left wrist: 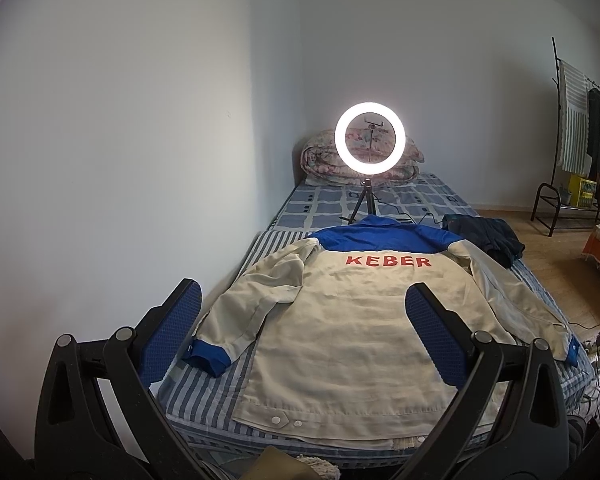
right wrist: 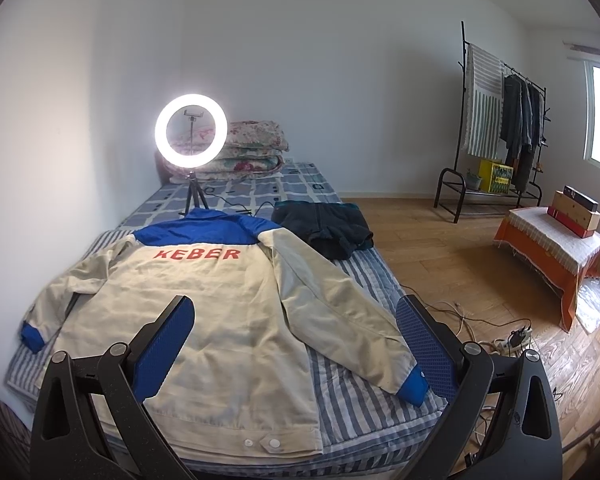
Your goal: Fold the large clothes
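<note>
A cream jacket [left wrist: 340,332] [right wrist: 204,320] with a blue yoke, blue cuffs and red KEBER lettering lies back-up, spread flat on the striped bed [left wrist: 204,384] [right wrist: 356,412], sleeves out to both sides. My left gripper [left wrist: 304,300] hovers open above the hem end, its blue-padded fingers [left wrist: 172,336] spread wide with nothing between them. In the right wrist view, my right gripper [right wrist: 294,312] is also open and empty, held over the jacket's right half near the right sleeve cuff [right wrist: 412,384].
A lit ring light [left wrist: 370,140] [right wrist: 192,132] on a small tripod stands on the bed beyond the collar, before folded quilts [right wrist: 252,152]. A dark garment [right wrist: 328,228] lies at the bed's right edge. Cables and a power strip [right wrist: 512,340] lie on the wooden floor; clothes rack [right wrist: 496,120] and covered table [right wrist: 548,240] stand right.
</note>
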